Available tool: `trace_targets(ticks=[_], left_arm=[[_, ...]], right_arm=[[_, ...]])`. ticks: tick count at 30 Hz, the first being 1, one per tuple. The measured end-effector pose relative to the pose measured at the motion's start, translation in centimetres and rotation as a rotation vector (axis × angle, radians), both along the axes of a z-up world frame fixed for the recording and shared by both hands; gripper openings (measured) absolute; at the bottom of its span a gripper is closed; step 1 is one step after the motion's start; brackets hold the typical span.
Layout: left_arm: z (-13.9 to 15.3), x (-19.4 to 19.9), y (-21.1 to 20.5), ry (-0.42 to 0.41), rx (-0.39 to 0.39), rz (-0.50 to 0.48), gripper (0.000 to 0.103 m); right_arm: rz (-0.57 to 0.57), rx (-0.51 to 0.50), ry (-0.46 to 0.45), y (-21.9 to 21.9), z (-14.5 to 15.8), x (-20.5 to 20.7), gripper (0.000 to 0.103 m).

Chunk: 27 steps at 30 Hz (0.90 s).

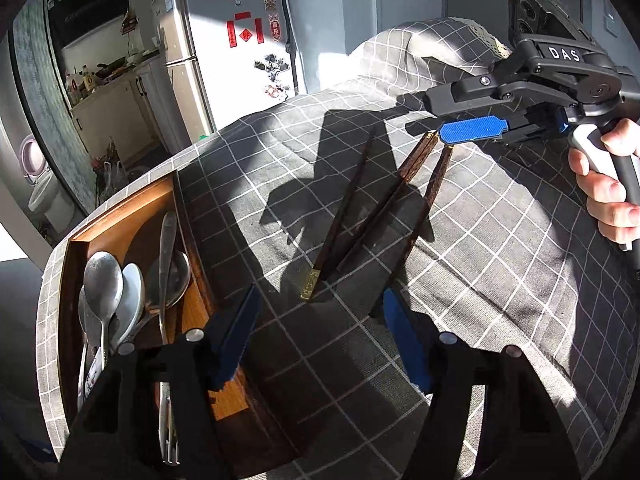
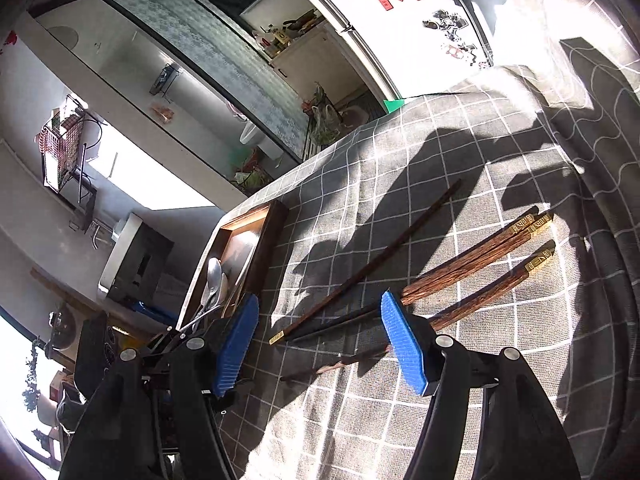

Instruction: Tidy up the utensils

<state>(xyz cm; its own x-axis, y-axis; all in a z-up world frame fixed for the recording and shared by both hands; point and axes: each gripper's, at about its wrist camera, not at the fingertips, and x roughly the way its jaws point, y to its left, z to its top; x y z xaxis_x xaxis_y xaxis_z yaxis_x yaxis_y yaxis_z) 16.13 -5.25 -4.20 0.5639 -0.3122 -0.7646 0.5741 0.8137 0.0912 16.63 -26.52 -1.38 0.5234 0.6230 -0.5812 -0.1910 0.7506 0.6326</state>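
- Hard, bright sunlight falls on the checked tablecloth, leaving sharp-edged dark shadows across it.
- The refrigerator door and nearby floor are washed out by glare in the right wrist view.
- The chopsticks are crisp, each with a thin shadow beside it.
- The near gripper bodies are underexposed, almost black.
- Fisheye distortion bends straight lines toward the edges; the corners are vignetted black.

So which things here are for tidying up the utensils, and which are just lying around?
For the job:
- chopsticks on the cloth
- spoons in the tray
- wooden tray

Just there:
- checked tablecloth
- fridge
- kitchen counter with bottles
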Motion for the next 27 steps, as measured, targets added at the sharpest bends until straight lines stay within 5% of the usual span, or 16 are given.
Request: trace_targets(ticks=[6, 18, 19, 20, 27], left_arm=[[-1.9, 2.0, -0.5, 0.052, 0.038, 0.011, 0.037], [-2.0, 4.1, 0.4, 0.142, -0.013, -0.049, 0.035], [-2.0, 4.1, 0.3, 0.144, -0.014, -0.048, 0.032], [-2.0, 3.9, 0.3, 0.145, -0.013, -0.051, 0.008], [-0.8, 2.0, 0.4, 0.096, -0.042, -0.006, 0.007]], right_arm=[[0.004, 0.034, 0.01, -1.1, -1.0, 0.7, 0.065], [0.021, 0.093, 0.043, -0.2, -2.0, 1.5, 0.065], [0.024, 0.093, 0.046, 0.1, -2.0, 1.5, 0.065], [0.027, 0.093, 0.048, 0.4, -2.1, 1.6, 0.065], [0.04, 0.039, 0.062, 2.5, -2.2, 2.0, 0.065]])
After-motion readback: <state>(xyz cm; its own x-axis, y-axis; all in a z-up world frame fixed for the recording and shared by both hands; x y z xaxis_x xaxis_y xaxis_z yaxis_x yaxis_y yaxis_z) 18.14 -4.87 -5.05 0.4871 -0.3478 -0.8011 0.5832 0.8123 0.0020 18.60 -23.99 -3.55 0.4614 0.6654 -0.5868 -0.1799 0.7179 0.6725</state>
